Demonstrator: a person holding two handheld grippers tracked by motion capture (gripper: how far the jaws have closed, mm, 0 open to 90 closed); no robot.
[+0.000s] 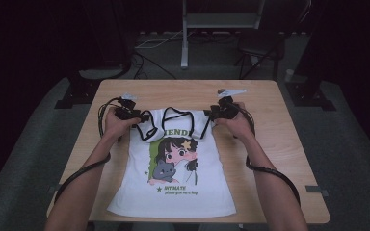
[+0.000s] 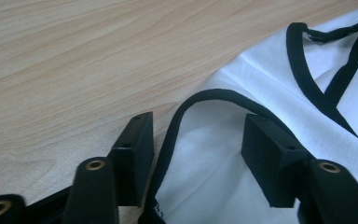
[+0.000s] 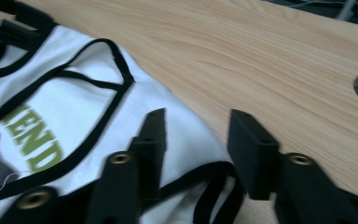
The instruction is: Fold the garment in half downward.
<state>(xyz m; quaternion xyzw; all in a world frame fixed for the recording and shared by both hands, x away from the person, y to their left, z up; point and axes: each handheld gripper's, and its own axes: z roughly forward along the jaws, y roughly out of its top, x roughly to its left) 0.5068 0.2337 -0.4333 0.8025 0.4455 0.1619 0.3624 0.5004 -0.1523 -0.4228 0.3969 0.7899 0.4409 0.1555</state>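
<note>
Both hand-held grippers (image 1: 134,114) (image 1: 211,113) spread over white shirt (image 1: 173,192) shoulders, fingertips indistinct overhead.

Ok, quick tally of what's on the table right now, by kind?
T-shirt, white with black trim and a cartoon print: 1
Grippers, left gripper and right gripper, each at a shoulder of the shirt with jaws apart: 2
Wooden table itself: 1
Total: 4
</note>
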